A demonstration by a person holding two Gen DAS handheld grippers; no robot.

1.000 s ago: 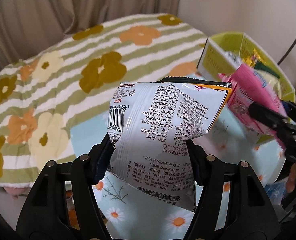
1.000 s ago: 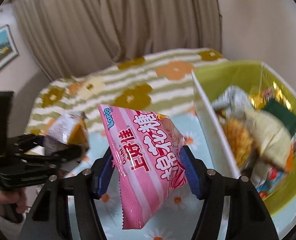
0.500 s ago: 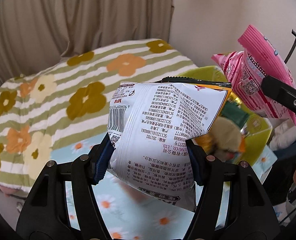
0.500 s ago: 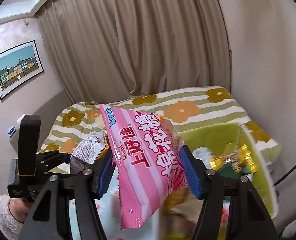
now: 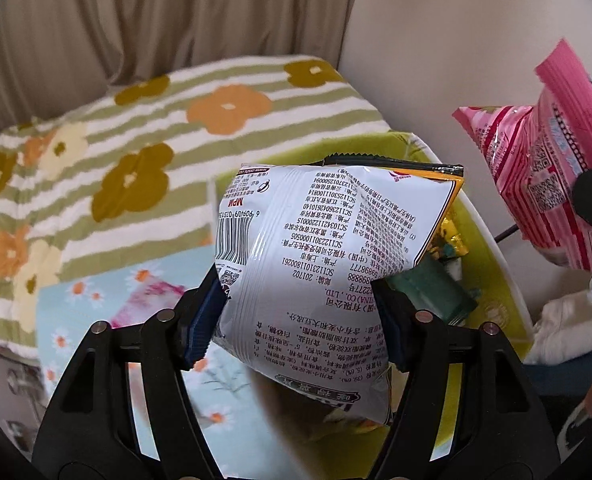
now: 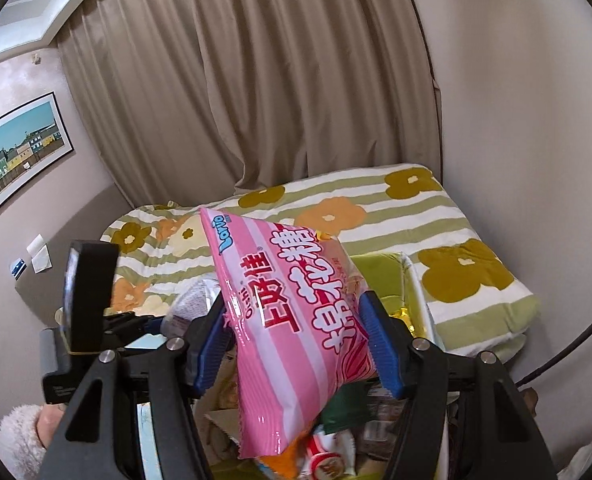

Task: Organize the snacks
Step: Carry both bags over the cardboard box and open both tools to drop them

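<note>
- The bed with its striped flower blanket fills the far side of the room, a curtain hanging behind it.
- Nearer, a pale blue daisy cloth covers the surface where the green snack box stands; the box already holds a jumble of packets, gold and dark green wrappers among them.
- The pink candy bag is clenched between the blue pads of the right gripper, hanging above the near part of the box, its lower corner just over the packets there.
- The white snack bag sits between the pads of the left gripper, over the box's left edge. Those jaws have just been opening; the left pad looks to have come off the bag, while the right side is hidden behind the foil, so I'd call it let go, though it hasn't visibly dropped.
- To do this drop well, I'd say: finish spreading the left jaws fully so the crinkly foil slides free rather than snagging on a pad, and keep them over the box interior, not its rim, so the bag falls inside.
- The pink bag should wait its turn, then be lowered close to the pile before release; the two tools are close, so keep them from bumping.
</note>
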